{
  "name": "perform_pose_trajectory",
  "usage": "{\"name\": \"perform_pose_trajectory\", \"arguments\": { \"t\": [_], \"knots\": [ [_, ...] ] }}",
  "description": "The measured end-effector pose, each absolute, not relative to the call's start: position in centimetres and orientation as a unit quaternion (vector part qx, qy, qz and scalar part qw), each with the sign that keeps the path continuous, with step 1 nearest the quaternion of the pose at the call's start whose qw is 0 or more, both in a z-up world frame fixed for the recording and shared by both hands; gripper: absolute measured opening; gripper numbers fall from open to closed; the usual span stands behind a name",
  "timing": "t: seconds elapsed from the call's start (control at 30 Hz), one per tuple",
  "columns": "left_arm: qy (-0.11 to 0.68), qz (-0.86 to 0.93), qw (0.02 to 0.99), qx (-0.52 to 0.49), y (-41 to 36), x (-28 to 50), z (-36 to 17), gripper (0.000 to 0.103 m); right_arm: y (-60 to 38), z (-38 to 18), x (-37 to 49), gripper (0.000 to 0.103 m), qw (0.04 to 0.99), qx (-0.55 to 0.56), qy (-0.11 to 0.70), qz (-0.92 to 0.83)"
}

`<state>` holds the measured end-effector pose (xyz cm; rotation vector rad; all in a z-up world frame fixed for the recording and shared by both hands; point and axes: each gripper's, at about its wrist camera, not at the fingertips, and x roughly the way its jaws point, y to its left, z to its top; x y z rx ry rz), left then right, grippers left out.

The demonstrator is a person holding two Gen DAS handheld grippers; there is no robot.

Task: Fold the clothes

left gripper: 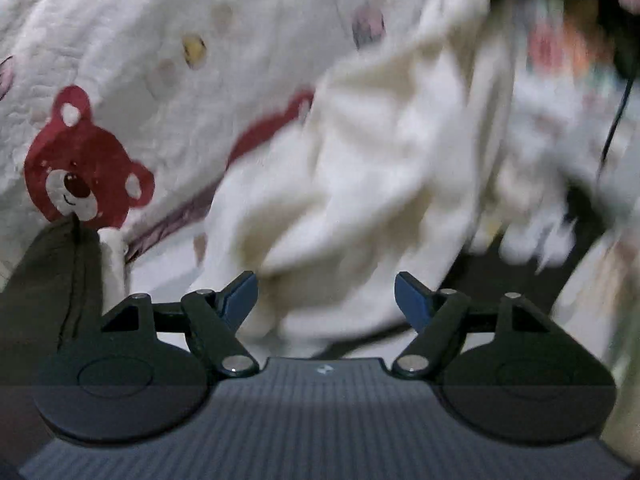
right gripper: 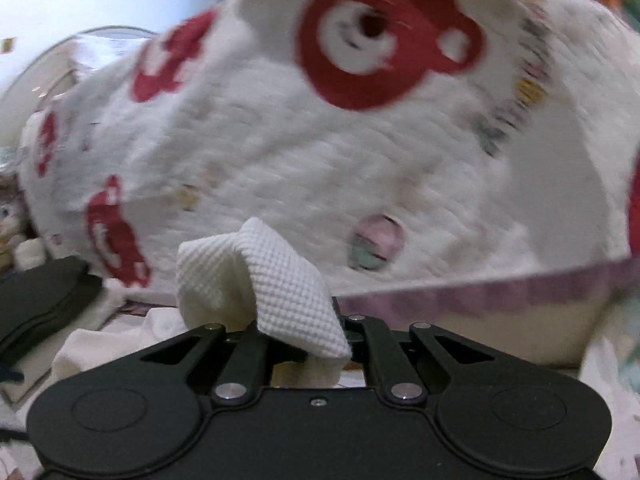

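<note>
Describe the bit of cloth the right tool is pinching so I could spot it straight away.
Start from the big white blanket printed with red bears that fills the right wrist view. Just below it, at the right tool, a small white waffle-textured cloth sticks up from the shut jaws. Its fine grid weave and lack of any print set it apart.

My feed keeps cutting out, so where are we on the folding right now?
Early. Nothing looks folded: the cream garment is bunched and blurred ahead of the left gripper, whose jaws stand wide with nothing between them. In hand: the right gripper is shut on a corner of white waffle-knit cloth, with the bear-print blanket behind. Left: spreading the piece flat and every fold.
</note>
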<state>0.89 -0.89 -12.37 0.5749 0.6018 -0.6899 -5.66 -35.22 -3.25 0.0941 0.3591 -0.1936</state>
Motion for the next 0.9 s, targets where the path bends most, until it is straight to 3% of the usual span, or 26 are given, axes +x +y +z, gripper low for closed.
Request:
{"name": "perform_pose_trajectory", "arguments": {
  "t": [0.3, 0.47, 0.7, 0.73, 0.77, 0.8, 0.83, 0.9],
  "knots": [
    [0.325, -0.306, 0.866, 0.224, -0.8, 6.1, -14.2, 0.075, -40.8, -5.7, -6.3, 0.007, 0.958, 0.088, 0.209, -0.177],
    [0.397, -0.380, 0.829, 0.104, -1.5, 6.9, -14.6, 0.075, -42.5, -8.0, -6.0, 0.007, 0.949, 0.111, 0.232, -0.180],
    [0.379, -0.272, 0.864, 0.190, -3.9, 9.7, -15.6, 0.074, -43.2, -9.2, -5.6, 0.007, 0.949, 0.125, 0.242, -0.161],
    [0.386, -0.285, 0.858, 0.182, -3.8, 10.5, -15.7, 0.067, -43.2, -9.2, -5.5, 0.007, 0.949, 0.123, 0.243, -0.159],
    [0.395, -0.307, 0.849, 0.169, -3.6, 11.4, -15.6, 0.037, -43.1, -9.2, -5.3, 0.007, 0.949, 0.120, 0.244, -0.157],
    [0.404, -0.328, 0.839, 0.157, -3.4, 12.2, -15.6, 0.015, -43.0, -9.2, -5.2, 0.009, 0.951, 0.108, 0.247, -0.152],
    [0.400, -0.328, 0.841, 0.159, -3.2, 12.6, -15.1, 0.003, -42.8, -9.3, -5.2, 0.012, 0.955, 0.082, 0.250, -0.141],
    [0.371, -0.309, 0.858, 0.173, -2.8, 12.8, -13.3, 0.003, -42.6, -9.6, -5.1, 0.011, 0.959, 0.044, 0.253, -0.122]
  ]
}}
